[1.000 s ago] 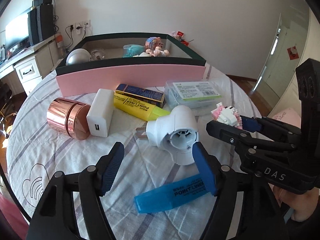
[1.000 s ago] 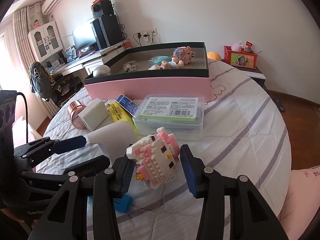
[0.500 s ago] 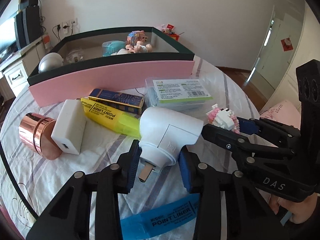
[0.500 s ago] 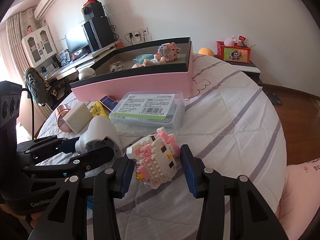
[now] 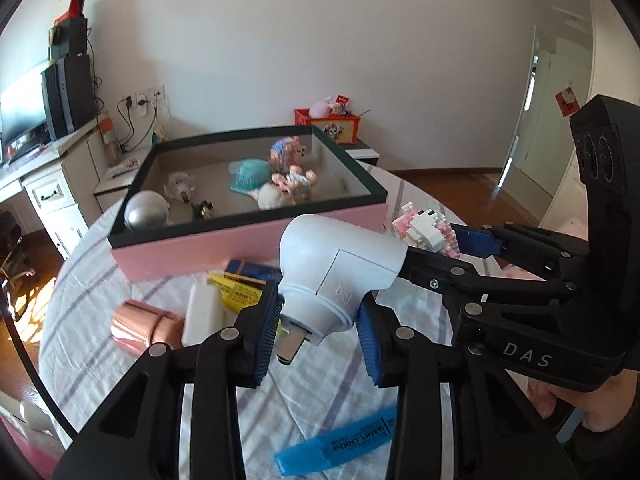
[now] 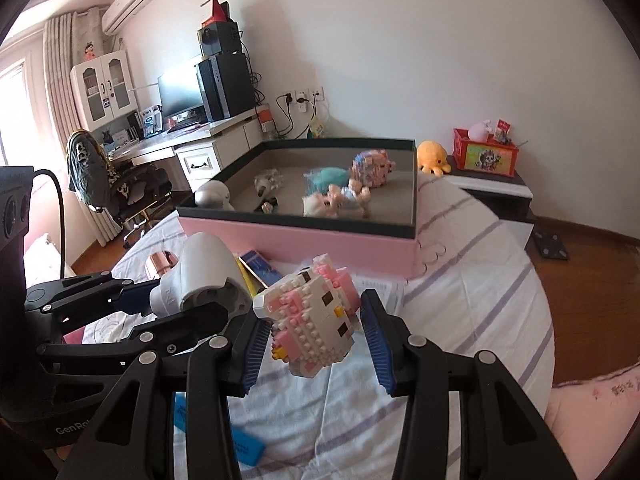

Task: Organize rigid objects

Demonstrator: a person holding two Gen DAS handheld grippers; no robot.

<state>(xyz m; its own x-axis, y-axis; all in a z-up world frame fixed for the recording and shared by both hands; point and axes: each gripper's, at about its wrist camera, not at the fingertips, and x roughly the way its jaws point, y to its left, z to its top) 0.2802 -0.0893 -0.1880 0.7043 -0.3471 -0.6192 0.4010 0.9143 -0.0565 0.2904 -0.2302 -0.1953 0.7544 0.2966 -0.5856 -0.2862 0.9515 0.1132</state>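
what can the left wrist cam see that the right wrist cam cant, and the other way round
Only the left wrist view: the white power bank, the yellow highlighter and the plug's metal prong.
Only the right wrist view: the orange octopus plush, the office chair and the air conditioner.
Both: the pink box, the white plug in the left gripper and the brick cat in the right gripper.

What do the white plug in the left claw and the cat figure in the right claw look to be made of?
White plug: likely hard moulded plastic with a matte finish, given its smooth shell and thin seam lines; its prong looks metallic. Cat figure: small plastic building bricks, slightly glossy, with studs and brick joints showing in pink and white.
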